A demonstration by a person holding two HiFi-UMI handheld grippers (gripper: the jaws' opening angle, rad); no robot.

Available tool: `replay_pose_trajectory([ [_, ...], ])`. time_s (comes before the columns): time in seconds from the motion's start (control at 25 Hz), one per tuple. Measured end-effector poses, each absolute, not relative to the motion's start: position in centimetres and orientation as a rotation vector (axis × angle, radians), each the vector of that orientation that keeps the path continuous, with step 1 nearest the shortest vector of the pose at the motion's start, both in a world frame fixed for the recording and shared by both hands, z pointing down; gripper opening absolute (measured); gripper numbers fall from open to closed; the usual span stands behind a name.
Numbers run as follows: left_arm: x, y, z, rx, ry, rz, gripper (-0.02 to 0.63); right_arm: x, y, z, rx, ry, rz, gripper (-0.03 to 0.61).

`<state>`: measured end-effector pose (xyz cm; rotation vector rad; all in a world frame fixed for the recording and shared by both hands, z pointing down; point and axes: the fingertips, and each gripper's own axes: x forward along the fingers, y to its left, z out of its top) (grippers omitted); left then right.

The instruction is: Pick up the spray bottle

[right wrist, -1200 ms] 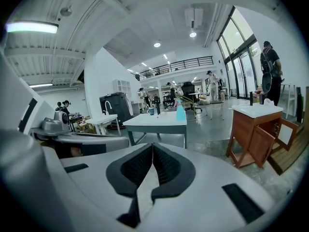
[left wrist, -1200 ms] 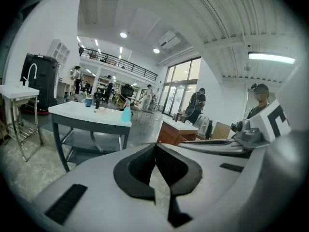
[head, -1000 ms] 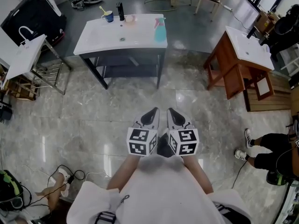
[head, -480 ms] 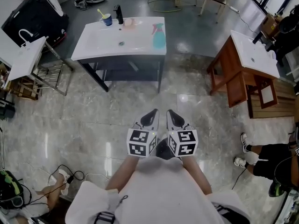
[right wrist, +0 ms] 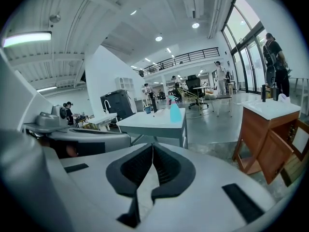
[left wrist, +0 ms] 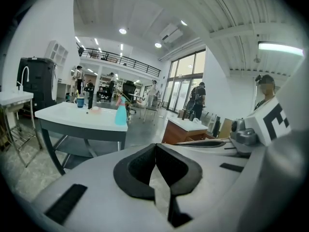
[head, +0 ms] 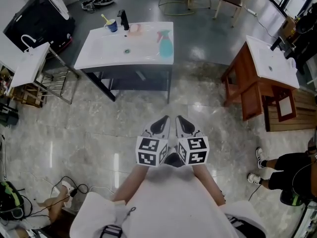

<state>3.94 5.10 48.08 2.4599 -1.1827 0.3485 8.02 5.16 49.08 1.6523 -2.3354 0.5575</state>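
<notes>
A light-blue spray bottle (head: 165,44) with a pink trigger head stands upright near the right edge of a white sink table (head: 99,53). It shows again in the left gripper view (left wrist: 120,113) and in the right gripper view (right wrist: 175,111). My left gripper (head: 160,125) and right gripper (head: 183,124) are held side by side over the tiled floor, well short of the table. Both are shut with nothing between the jaws (left wrist: 155,149) (right wrist: 152,151). They point toward the table.
On the sink table stand a blue cup (head: 112,25) with a toothbrush, a black faucet (head: 123,19) and a pink dish (head: 136,28). A wooden washstand (head: 262,81) is at the right, another white basin stand (head: 30,66) at the left. A person's legs (head: 282,165) show at lower right.
The sink table and spray bottle have drawn slightly nearer and shifted in the head view as I move forward. Both grippers stay shut and side by side.
</notes>
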Motion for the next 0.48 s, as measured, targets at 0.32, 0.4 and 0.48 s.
replay_pose_trajectory([
  [0.32,6.5,3.1,48.2,2.438,-1.222,0.335,0.026,10.4,2.8,49.2,1.598,-2.367,0.547,0.028],
  [0.4,6.7,2.6,48.3,2.429,-1.233,0.335,0.026,10.5,2.2,49.2,1.581,-2.378,0.544,0.028],
  [0.48,6.9,2.1,48.4,2.419,-1.243,0.335,0.026,10.6,1.7,49.2,1.566,-2.386,0.544,0.028],
])
